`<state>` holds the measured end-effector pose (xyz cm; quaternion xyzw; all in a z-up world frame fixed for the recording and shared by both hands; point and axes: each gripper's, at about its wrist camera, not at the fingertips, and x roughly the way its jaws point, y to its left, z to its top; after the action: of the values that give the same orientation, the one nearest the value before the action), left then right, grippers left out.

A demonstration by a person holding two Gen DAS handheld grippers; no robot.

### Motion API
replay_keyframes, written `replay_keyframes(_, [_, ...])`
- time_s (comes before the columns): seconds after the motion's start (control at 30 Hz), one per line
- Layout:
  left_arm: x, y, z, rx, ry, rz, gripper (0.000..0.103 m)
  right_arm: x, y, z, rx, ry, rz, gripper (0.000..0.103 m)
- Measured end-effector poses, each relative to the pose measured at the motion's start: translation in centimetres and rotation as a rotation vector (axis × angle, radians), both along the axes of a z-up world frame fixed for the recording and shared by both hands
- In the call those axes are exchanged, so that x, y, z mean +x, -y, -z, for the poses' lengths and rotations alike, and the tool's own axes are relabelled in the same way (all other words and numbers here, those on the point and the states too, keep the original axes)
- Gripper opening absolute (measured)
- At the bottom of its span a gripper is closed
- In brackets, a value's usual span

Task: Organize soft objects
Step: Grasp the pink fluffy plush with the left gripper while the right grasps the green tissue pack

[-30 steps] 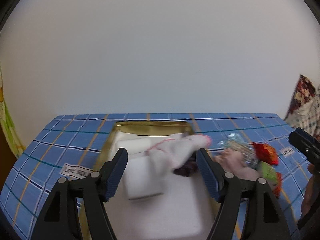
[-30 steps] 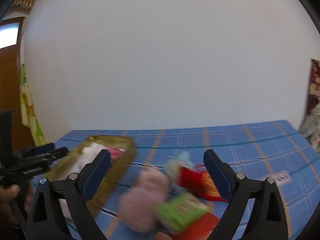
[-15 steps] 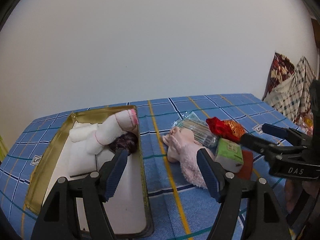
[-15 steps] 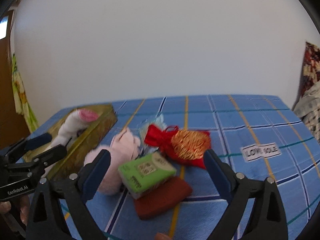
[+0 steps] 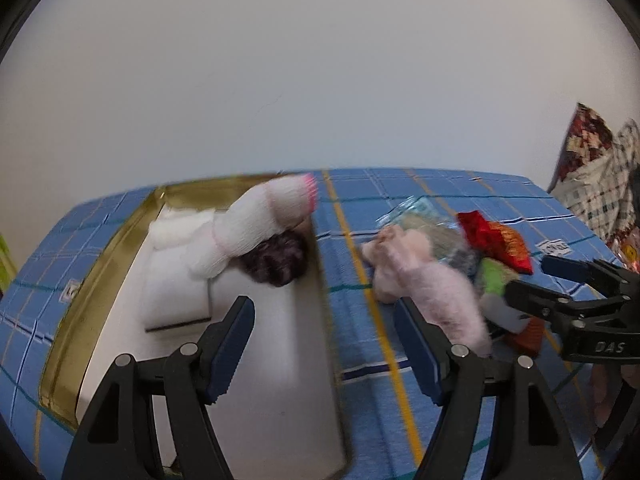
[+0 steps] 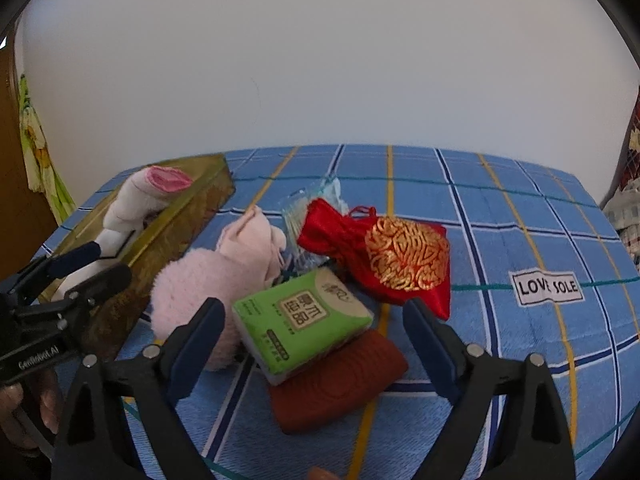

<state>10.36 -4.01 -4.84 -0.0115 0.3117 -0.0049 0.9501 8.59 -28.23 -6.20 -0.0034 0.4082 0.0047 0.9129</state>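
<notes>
A gold tin tray lined in white holds a white sock with a pink cuff, folded white cloth and a dark purple fuzzy item. To its right on the blue checked cloth lie a pink plush, a green tissue pack, a red-and-gold pouch, a brown cloth and a clear packet. My left gripper is open over the tray's right edge. My right gripper is open and straddles the tissue pack.
The table meets a plain white wall at the back. A "LOVE SOLE" label is sewn on the cloth at the right. Patterned fabric lies beyond the table's right end. A green hanging cloth is at far left.
The left gripper has swung right, from over the tray to its right edge. The right gripper has come closer and lower over the pile. Both stay open and empty.
</notes>
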Motion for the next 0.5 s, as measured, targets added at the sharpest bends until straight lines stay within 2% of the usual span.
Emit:
replay_keyframes(0.17, [0.2,-2.1,0.3,-0.052,-0.02,-0.044,0.074,0.6,0.1,0.6,0.005,-0.045,0.009,0.091])
replay_keyframes(0.27, [0.2,-2.6,0.3,-0.078,-0.021,-0.048,0.074,1.0,-0.3,1.1,-0.005,-0.074,0.001,0.086])
replay_keyframes(0.3, [0.1,-2.6,0.3,-0.075,-0.017,-0.05,0.074,1.1,-0.4,1.2,-0.004,-0.086,-0.007,0.082])
replay_keyframes(0.37, [-0.1,-2.1,0.1,-0.063,-0.002,-0.042,0.074,1.5,-0.5,1.7,0.004,-0.116,-0.02,0.081])
replay_keyframes(0.5, [-0.8,-0.6,-0.2,-0.048,0.033,0.001,0.074,1.5,-0.3,1.7,0.025,-0.116,-0.017,0.079])
